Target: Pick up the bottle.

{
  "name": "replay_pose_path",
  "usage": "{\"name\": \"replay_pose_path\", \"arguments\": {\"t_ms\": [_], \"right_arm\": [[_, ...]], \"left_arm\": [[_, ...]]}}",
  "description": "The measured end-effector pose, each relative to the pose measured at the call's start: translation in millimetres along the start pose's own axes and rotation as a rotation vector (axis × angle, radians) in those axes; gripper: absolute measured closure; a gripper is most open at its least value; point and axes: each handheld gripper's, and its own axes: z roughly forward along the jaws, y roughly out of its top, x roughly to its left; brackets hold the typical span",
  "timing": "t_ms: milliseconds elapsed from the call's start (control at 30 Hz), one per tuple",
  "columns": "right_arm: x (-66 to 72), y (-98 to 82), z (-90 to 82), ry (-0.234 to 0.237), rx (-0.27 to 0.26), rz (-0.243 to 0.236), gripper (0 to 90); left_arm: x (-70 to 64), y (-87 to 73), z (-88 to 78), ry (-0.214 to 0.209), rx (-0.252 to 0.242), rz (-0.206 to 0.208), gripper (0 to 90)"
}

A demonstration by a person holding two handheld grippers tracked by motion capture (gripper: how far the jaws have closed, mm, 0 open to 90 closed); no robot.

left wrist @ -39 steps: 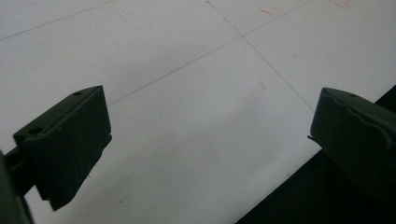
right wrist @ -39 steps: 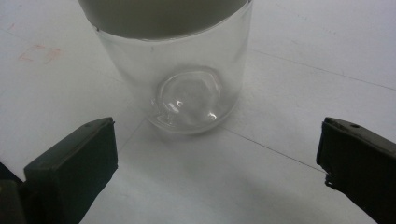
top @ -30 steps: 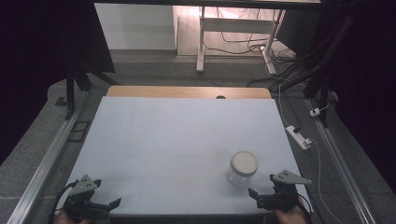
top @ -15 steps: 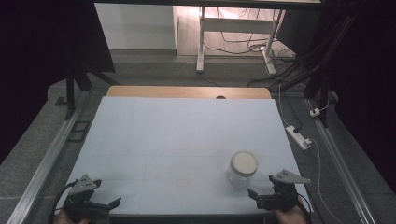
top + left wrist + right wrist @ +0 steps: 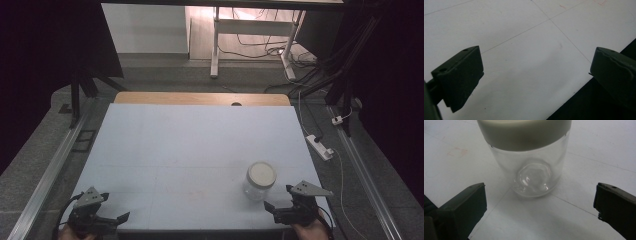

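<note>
High view: we locate the clear glass jar [image 5: 260, 181] with its off-white lid [image 5: 262, 173] standing upright on the pale blue table [image 5: 190, 150], toward the near right corner, near the front edge. We see open surface on all other sides of the jar.

The right gripper [image 5: 280, 212] sits just beside the jar, at the front edge, apart from the glass. In the right gripper view we see its jaws spread wide, holding nothing, with the jar [image 5: 534, 170] ahead and between them, not touching either jaw.

The left gripper [image 5: 112, 220] sits at the near left corner, well apart from the jar. In the left gripper view we see its jaws spread wide and empty over bare table [image 5: 524, 50], with the dark table edge running under the right-hand jaw.

We note thin lines ruled across the surface. A wooden strip [image 5: 200, 98] borders the far edge. Metal rails [image 5: 55, 165] flank both sides.

Beyond the table we see grey floor [image 5: 160, 75], a white power strip [image 5: 319, 146] off the right edge, loose cables [image 5: 260, 50] and white desk legs [image 5: 215, 45].
</note>
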Motion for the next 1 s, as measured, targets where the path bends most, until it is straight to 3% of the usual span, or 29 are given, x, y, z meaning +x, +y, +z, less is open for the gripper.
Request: {"name": "replay_pose_path", "arguments": {"t_ms": [300,667,833,1000], "right_arm": [[0.2,5.3,3.2,0.053,-0.020,-0.030,0.0],[5.6,13.6,12.2,0.072,-0.023,-0.059,0.0],[5.3,16.1,16.8,0.074,-0.009,-0.042,0.0],[6.6,19.3,24.5,0.038,0.004,-0.070,0.0]], "left_arm": [[0.5,-0.1,-0.2,-0.006,-0.002,-0.001,0.0],[1.4,-0.1,-0.3,-0.014,-0.002,-0.005,0.0],[1.2,0.0,-0.1,-0.014,-0.001,-0.004,0.0],[1.2,0.0,0.0,-0.016,0.000,-0.003,0.0]]}}
